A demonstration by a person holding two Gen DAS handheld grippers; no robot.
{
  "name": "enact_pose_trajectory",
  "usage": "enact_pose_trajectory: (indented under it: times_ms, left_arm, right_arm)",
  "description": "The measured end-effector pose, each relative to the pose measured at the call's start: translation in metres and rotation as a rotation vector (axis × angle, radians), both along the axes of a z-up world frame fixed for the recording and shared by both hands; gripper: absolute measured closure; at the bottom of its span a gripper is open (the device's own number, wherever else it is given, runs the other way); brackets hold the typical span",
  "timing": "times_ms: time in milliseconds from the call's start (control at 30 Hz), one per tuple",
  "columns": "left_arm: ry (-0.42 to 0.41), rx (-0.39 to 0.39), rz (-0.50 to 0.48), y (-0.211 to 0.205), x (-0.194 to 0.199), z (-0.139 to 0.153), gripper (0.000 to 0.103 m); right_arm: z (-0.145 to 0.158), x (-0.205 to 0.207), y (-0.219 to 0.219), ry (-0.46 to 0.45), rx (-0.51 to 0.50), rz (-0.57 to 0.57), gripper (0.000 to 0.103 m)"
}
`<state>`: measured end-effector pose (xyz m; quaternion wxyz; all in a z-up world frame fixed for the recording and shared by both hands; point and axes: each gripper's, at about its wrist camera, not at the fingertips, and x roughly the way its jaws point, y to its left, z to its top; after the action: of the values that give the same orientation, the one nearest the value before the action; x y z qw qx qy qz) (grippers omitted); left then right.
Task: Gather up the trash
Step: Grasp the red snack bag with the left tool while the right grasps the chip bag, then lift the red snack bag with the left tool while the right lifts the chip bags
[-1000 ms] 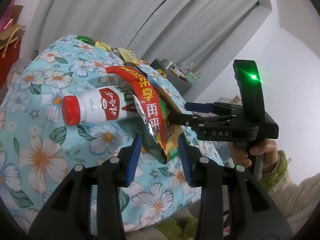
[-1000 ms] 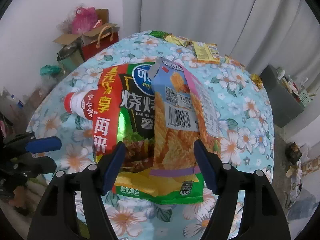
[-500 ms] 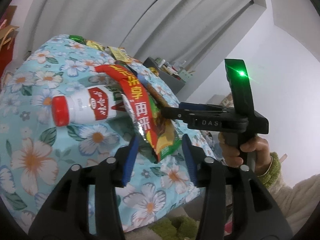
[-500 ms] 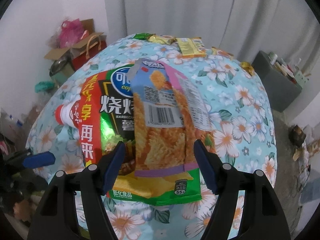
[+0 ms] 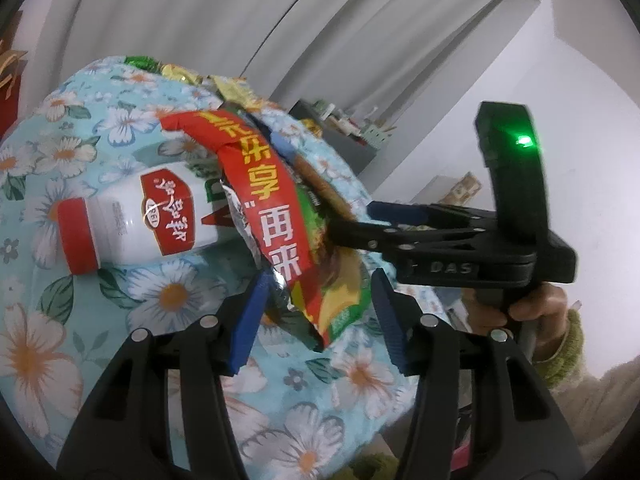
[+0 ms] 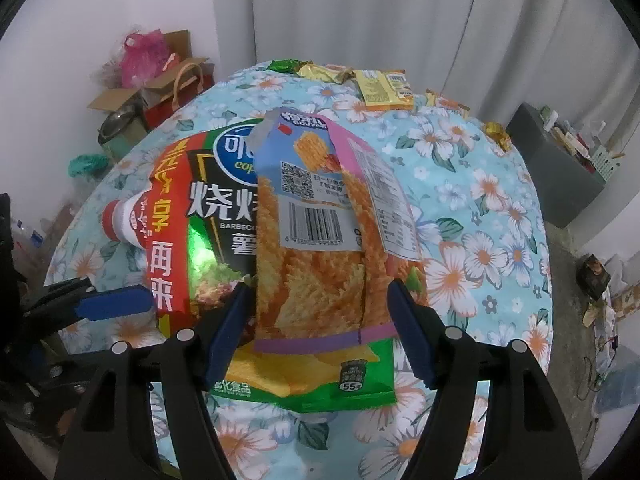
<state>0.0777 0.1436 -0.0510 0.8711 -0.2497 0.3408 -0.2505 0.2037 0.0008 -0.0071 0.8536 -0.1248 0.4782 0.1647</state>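
A large green and red chip bag (image 6: 192, 224) lies on the floral tablecloth (image 6: 480, 248), with a smaller orange chip bag (image 6: 320, 256) on top of it. A white bottle with a red cap (image 5: 132, 220) lies under the big bag's left edge. My right gripper (image 6: 320, 320) is open, its fingers on either side of the orange bag's near end. My left gripper (image 5: 316, 316) is open around the big bag's (image 5: 280, 232) near corner. The right gripper (image 5: 384, 220) shows from the side in the left wrist view.
Several small wrappers (image 6: 380, 88) lie along the table's far edge by the grey curtain. Boxes and bags (image 6: 152, 76) stand on the floor at the far left. A dark cabinet (image 6: 560, 168) stands at the right. The table edge is just below both grippers.
Both grippers have shifted slightly around the bags and stayed open. The bags and the bottle lie where they were.
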Motion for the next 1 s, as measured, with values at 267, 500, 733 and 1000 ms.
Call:
enact_pose_trajectory:
  times_ms: [267, 500, 733, 1000]
  left_arm:
    - [0.027, 0.022, 0.009, -0.004, 0.013, -0.006, 0.088]
    - [-0.010, 0.024, -0.005, -0.009, 0.010, 0.004, 0.103]
    - [-0.058, 0.037, -0.043, -0.016, -0.001, 0.034, 0.103]
    - [-0.004, 0.019, -0.148, -0.008, -0.016, 0.070, 0.103]
  right_arm:
    - [-0.006, 0.003, -0.009, 0.044, 0.056, -0.021, 0.066]
    - [0.008, -0.002, -0.025, 0.030, 0.132, -0.066, 0.091]
    - [0.041, -0.021, -0.057, 0.018, 0.271, -0.124, 0.097]
    - [0.065, -0.066, -0.098, 0.109, 0.518, -0.167, 0.098]
